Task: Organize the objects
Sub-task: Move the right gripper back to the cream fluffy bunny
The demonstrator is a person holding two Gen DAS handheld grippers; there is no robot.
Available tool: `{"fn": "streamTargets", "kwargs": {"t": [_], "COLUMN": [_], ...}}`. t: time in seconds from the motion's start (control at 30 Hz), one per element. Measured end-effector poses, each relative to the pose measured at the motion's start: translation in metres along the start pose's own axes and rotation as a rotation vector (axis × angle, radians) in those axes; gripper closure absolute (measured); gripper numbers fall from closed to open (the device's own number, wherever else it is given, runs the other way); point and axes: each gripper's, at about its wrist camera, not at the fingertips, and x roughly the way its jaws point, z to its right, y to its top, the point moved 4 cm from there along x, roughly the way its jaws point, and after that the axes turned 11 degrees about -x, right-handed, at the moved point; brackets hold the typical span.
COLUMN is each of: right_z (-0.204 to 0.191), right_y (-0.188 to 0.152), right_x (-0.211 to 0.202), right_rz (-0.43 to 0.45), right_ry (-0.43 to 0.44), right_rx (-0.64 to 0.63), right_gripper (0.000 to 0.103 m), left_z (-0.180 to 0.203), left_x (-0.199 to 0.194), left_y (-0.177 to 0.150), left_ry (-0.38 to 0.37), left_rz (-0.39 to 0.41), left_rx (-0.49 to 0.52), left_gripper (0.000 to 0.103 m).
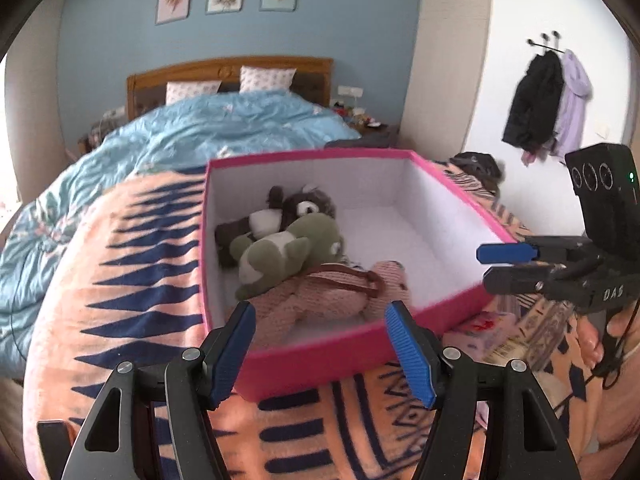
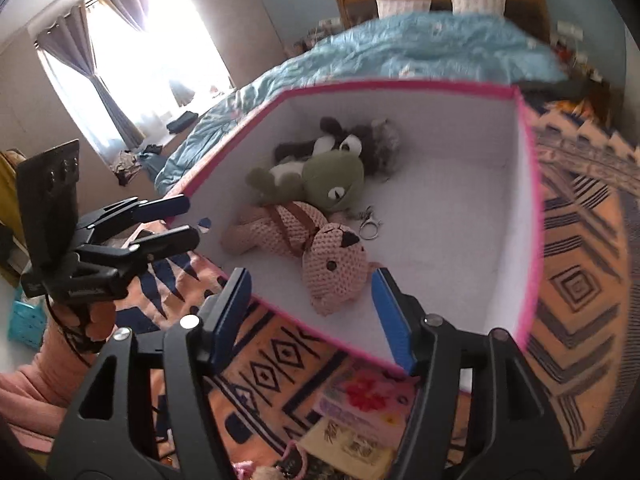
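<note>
A pink box (image 1: 320,360) with a white inside sits on a patterned blanket. In it lie a brown raccoon plush (image 1: 304,204), a green frog plush (image 1: 288,248) and a pink knitted plush (image 1: 320,300) with brown straps. My left gripper (image 1: 322,356) hovers open at the box's near wall, holding nothing. My right gripper (image 1: 496,266) stands open by the box's right rim. In the right wrist view the right gripper (image 2: 312,320) is open over the near rim of the box (image 2: 528,240). Nothing is between its pads. The frog (image 2: 332,180), the pink plush (image 2: 332,268), a metal keyring (image 2: 370,224) and the left gripper (image 2: 188,222) also show there.
The orange and navy blanket (image 1: 140,300) covers the bed's foot, with a blue quilt (image 1: 200,128) behind it. A pink floral packet (image 2: 360,396) and a yellow booklet (image 2: 348,444) lie on the blanket in front of the box. Coats (image 1: 548,108) hang on the right wall.
</note>
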Motion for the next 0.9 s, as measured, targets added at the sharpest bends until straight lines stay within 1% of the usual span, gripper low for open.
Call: {"fn": "streamTargets", "kwargs": {"t": [0.07,0.1,0.17,0.2,0.23,0.33,0.4,0.47,0.53,0.67,0.77,0.83,0.9], "right_z": [-0.007,-0.011,-0.020,-0.024,-0.027,-0.032,-0.033,-0.035,-0.037,-0.057,-0.063,-0.061,-0.062], "right_y": [-0.007,-0.011,-0.021,-0.028,-0.037,-0.062,-0.081,-0.098,-0.112,-0.137,-0.148,-0.152,-0.157], "right_x": [-0.018,-0.026,-0.040,-0.046,-0.050,-0.053,-0.054,-0.053,-0.052,-0.045,-0.033,-0.022,-0.014], "right_rz": [0.041,0.057,0.073,0.078,0.073,0.028,-0.021,-0.073,-0.116,-0.207,-0.260,-0.301,-0.334], "right_ry": [0.002,0.005,0.025,0.025,0.024,0.014,-0.010,-0.030,-0.034,-0.043,-0.057,-0.067,-0.067], "right_rx": [-0.029,-0.042,-0.060,-0.069,-0.073,-0.075,-0.085,-0.104,-0.125,-0.259,-0.316,-0.344,-0.370], "right_gripper": [0.039,0.039,0.039,0.039,0.039,0.039,0.039,0.039,0.039,0.039,0.041,0.046,0.053], "left_z": [0.015,0.023,0.034,0.040,0.048,0.064,0.074,0.083,0.085,0.074,0.062,0.054,0.048], "left_x": [-0.013,-0.018,-0.024,-0.026,-0.026,-0.027,-0.027,-0.026,-0.023,-0.020,-0.031,-0.044,-0.058], "left_y": [-0.008,-0.013,-0.023,-0.028,-0.036,-0.052,-0.064,-0.073,-0.078,-0.074,-0.064,-0.058,-0.053], "left_ry": [-0.059,-0.085,-0.122,-0.139,-0.163,-0.204,-0.234,-0.240,-0.231,-0.195,-0.184,-0.185,-0.183], "left_rz": [0.007,0.008,-0.002,-0.012,-0.033,-0.067,-0.096,-0.110,-0.126,-0.131,-0.102,-0.069,-0.037], "left_rx": [0.040,0.064,0.097,0.115,0.136,0.174,0.202,0.230,0.233,0.201,0.159,0.140,0.127], "left_gripper": [0.033,0.030,0.027,0.027,0.027,0.026,0.026,0.026,0.026,0.027,0.027,0.027,0.027]}}
